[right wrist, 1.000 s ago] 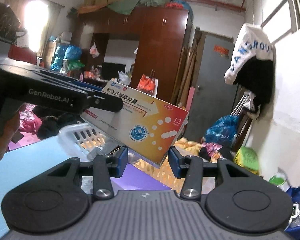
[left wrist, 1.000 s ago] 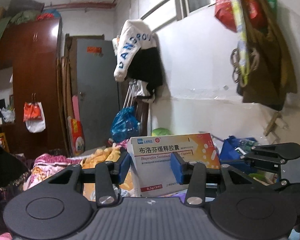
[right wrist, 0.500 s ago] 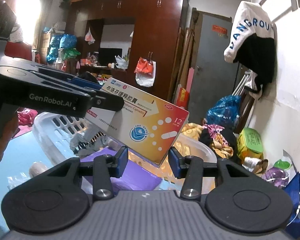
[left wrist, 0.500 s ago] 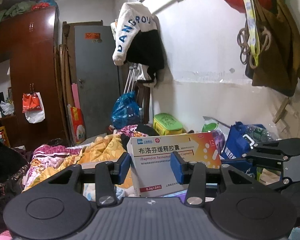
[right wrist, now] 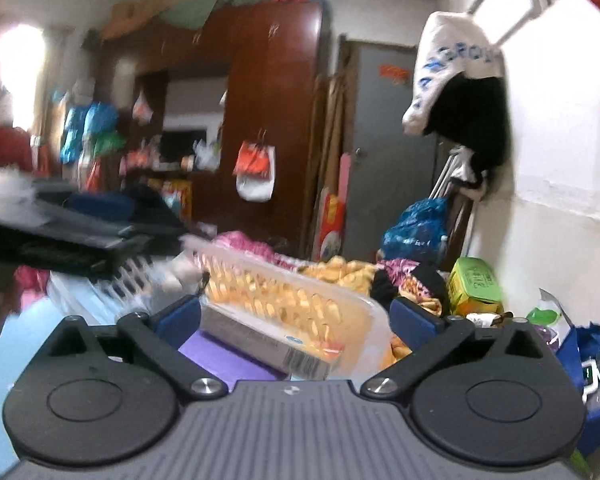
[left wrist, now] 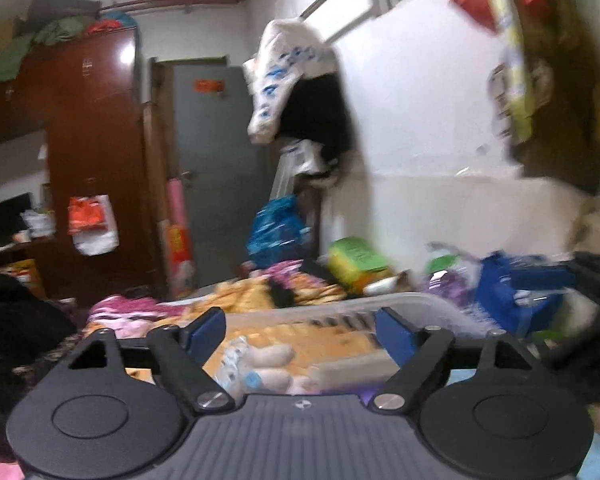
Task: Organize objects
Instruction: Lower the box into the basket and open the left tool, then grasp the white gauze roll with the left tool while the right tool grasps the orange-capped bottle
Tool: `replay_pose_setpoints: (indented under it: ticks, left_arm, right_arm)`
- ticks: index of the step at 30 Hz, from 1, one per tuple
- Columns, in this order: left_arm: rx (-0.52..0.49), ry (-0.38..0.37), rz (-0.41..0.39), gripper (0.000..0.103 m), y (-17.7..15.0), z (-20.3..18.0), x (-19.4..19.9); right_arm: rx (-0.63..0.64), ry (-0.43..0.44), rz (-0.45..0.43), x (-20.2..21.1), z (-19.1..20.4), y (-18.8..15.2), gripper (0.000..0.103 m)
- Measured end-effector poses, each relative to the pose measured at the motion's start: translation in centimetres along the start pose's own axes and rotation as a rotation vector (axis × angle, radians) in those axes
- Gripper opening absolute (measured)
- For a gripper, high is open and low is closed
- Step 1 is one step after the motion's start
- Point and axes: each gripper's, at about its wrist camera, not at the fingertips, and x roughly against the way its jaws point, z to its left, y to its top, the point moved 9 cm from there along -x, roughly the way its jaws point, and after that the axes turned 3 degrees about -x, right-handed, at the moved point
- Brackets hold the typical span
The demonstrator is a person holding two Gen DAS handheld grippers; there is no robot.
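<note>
Both grippers are open and empty. The medicine box lies flat in the white plastic basket, on a purple item, just below and between the wide-apart jaws of my right gripper. In the left wrist view the box shows as a pale blurred edge low inside the basket, under my left gripper. The left gripper's body is a dark blur at the left of the right wrist view.
The basket also holds pale soft items. Behind it lie yellow and pink clothes, a green box and blue bags by the white wall. A brown wardrobe and grey door stand farther back.
Both grippers have opened and let go of the medicine box, which has dropped into the basket. Both views are blurred by motion and the cameras have tilted down a little.
</note>
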Motion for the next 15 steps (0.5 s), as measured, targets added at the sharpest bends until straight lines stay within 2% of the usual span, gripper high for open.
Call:
replay_pose_setpoints:
  ticks: [1, 3, 7, 11, 15]
  left_arm:
    - [-0.002, -0.005, -0.011, 0.092, -0.5, -0.1, 1.5]
    - [-0.017, 0.007, -0.024, 0.095, -2.1, -0.2, 4.6]
    - [-0.019, 0.054, 0.006, 0.096, -6.3, 0.2, 8.6]
    - [0.029, 0.106, 0.086, 0.096, -9.9, 2.0, 9.1]
    - [0.072, 0.138, 0.154, 0.096, -11.5, 3.7, 7.9]
  right_arm:
    - [-0.024, 0.008, -0.017, 1.1, -0.3, -0.2, 0.103]
    - [-0.063, 0.032, -0.008, 2.4, -0.8, -1.2, 0.103]
    - [-0.087, 0.069, 0.102, 3.0, -0.8, -5.8, 0.103]
    - [-0.093, 0.040, 0.176, 2.0, -0.9, -9.3, 0.103]
    - [-0.181, 0.040, 0.244, 0.4, -1.0, -10.8, 0.103]
